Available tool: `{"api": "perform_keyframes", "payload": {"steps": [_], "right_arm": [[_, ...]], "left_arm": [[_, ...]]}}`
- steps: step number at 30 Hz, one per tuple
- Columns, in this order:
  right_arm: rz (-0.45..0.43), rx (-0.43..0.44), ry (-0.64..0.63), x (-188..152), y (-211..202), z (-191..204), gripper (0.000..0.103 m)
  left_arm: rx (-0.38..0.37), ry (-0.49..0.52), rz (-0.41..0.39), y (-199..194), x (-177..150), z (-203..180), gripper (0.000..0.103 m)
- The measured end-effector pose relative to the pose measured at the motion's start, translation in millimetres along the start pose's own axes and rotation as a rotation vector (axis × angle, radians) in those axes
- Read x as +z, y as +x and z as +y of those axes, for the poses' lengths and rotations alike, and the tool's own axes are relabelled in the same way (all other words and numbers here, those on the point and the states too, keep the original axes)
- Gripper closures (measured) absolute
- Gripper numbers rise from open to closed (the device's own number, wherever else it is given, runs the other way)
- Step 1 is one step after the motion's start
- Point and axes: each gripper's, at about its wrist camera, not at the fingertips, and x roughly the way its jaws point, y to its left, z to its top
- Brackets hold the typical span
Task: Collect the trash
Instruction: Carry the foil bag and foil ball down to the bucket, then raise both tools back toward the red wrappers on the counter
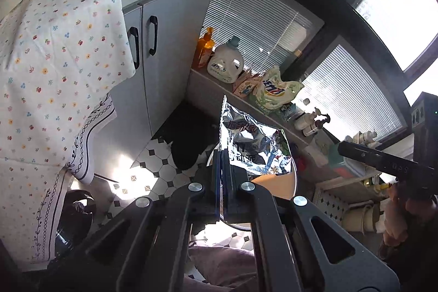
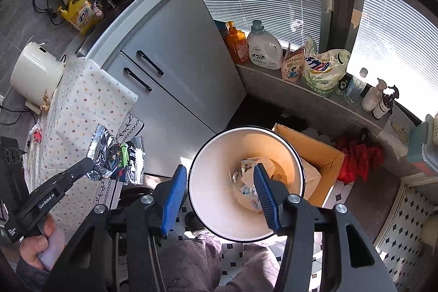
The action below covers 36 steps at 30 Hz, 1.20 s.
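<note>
Pinching a foil wrapper (image 1: 253,145) edge, L gripper (image 1: 221,182) jaws pressed together, wrapper at 12 o'clock. R gripper (image 2: 219,193) spread, empty, above bin (image 2: 208,155) w/ trash; box (image 2: 325,155) at 2 o'clock.

Silver foil snack wrapper (image 1: 246,140): crumpled, torn open, printed with dark characters and a green patch; held upright by one edge in mid-air, beside the floral tablecloth's edge.

White round trash bin (image 2: 219,152): open-topped, stood on the tiled floor, touching a cardboard box. Crumpled paper and small wrappers (image 2: 247,167) are lodged at its bottom.
</note>
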Motion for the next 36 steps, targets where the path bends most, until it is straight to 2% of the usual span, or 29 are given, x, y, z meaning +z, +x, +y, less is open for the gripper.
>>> {"api": "perform_keyframes", "payload": {"steps": [11, 13, 14, 15, 17, 21, 23, 25, 30, 36], "right_arm": [[-0.052, -0.056, 0.11, -3.7, -22.6, -47.8, 0.052], [-0.055, -0.059, 0.11, -3.1, -24.5, -49.9, 0.052], [-0.056, -0.06, 0.109, -2.7, -25.2, -50.5, 0.052], [-0.056, -0.06, 0.107, -2.1, -25.3, -50.0, 0.052], [-0.055, -0.056, 0.097, -1.0, -25.0, -46.6, 0.052], [-0.049, -0.033, 0.055, 5.0, -21.1, -31.4, 0.052], [-0.047, -0.016, 0.022, 10.2, -18.6, -19.7, 0.051], [-0.052, 0.006, -0.013, 16.6, -16.6, -4.7, 0.042], [-0.066, 0.067, -0.134, 32.3, -12.4, 42.8, 0.026], [-0.074, 0.142, -0.27, 45.9, -6.7, 103.0, 0.015]], "left_arm": [[-0.088, 0.105, 0.136, 42.4, -2.1, -44.7, 0.101], [-0.103, 0.108, 0.155, 48.0, -3.4, -50.1, 0.091], [-0.102, 0.103, 0.152, 47.7, -3.0, -49.9, 0.068], [-0.096, 0.09, 0.128, 43.2, -2.1, -46.7, 0.045], [-0.092, 0.06, 0.078, 32.2, 0.9, -38.4, 0.037], [-0.045, 0.009, 0.027, 13.6, 6.7, -14.4, 0.031], [-0.011, -0.027, -0.011, 0.3, 9.3, 0.3, 0.021], [0.022, -0.061, -0.059, -17.1, 11.2, 14.4, 0.017], [0.116, -0.146, -0.163, -61.2, 5.8, 47.8, 0.007], [0.216, -0.256, -0.243, -104.7, -11.9, 84.6, 0.006]]}}
